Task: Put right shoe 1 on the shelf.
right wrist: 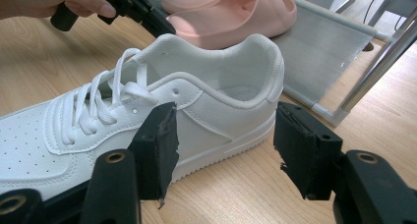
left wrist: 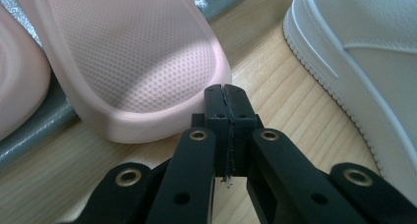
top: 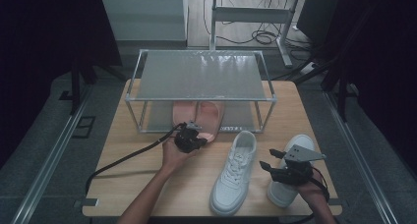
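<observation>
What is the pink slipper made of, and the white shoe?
The pink slipper looks like soft moulded foam or rubber: matte, one piece, tiny dimples across its footbed. The white shoe looks like smooth leather or imitation leather, with stitched panels, punched toe holes, woven laces and a ribbed rubbery sole.

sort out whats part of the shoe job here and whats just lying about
Part of the job: pink slippers on the rack's lower shelf; two-tier rack; two white sneakers; left gripper, shut at a slipper's heel; right gripper, open by a sneaker.

Lying about: floor cables; desk frame behind.
</observation>
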Demonstrator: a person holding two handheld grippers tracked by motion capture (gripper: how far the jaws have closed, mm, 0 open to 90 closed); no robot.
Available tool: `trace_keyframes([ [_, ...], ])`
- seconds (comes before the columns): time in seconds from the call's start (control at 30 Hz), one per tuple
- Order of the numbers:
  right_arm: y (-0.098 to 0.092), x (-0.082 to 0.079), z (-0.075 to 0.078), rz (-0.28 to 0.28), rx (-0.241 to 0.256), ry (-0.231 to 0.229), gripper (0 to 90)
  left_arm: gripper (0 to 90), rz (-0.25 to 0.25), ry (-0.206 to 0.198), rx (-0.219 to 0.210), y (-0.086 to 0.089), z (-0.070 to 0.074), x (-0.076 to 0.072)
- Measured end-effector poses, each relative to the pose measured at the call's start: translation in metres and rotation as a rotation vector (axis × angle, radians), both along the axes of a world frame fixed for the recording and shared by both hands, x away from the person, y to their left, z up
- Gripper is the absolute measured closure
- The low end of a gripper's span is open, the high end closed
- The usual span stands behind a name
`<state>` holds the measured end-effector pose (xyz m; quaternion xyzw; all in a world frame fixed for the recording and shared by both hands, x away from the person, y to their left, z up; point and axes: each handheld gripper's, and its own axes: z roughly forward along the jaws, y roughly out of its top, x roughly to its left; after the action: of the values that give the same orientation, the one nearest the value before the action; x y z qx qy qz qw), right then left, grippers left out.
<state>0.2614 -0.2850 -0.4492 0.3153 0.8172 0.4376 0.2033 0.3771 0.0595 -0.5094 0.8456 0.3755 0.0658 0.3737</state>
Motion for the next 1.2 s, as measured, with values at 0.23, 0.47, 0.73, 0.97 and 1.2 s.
trace_keyframes([
  [0.23,-0.001,0.0,0.0,0.0,-0.001,0.002,42.7,90.0,0.007,-0.013,0.038,-0.011,0.001,0.009],
  [0.47,-0.002,0.0,0.001,-0.002,0.001,-0.002,42.7,90.0,0.027,-0.008,0.039,-0.016,0.0,0.021],
  [0.73,-0.004,-0.001,0.002,-0.009,0.005,-0.003,42.6,90.0,0.041,-0.003,0.049,-0.015,0.0,0.03],
  [0.97,-0.003,-0.001,0.002,-0.006,0.002,-0.003,42.6,90.0,0.073,0.002,0.037,-0.015,-0.002,0.037],
  [1.2,-0.004,-0.001,0.002,-0.007,0.004,-0.004,42.7,90.0,0.082,0.004,0.03,-0.015,-0.004,0.041],
])
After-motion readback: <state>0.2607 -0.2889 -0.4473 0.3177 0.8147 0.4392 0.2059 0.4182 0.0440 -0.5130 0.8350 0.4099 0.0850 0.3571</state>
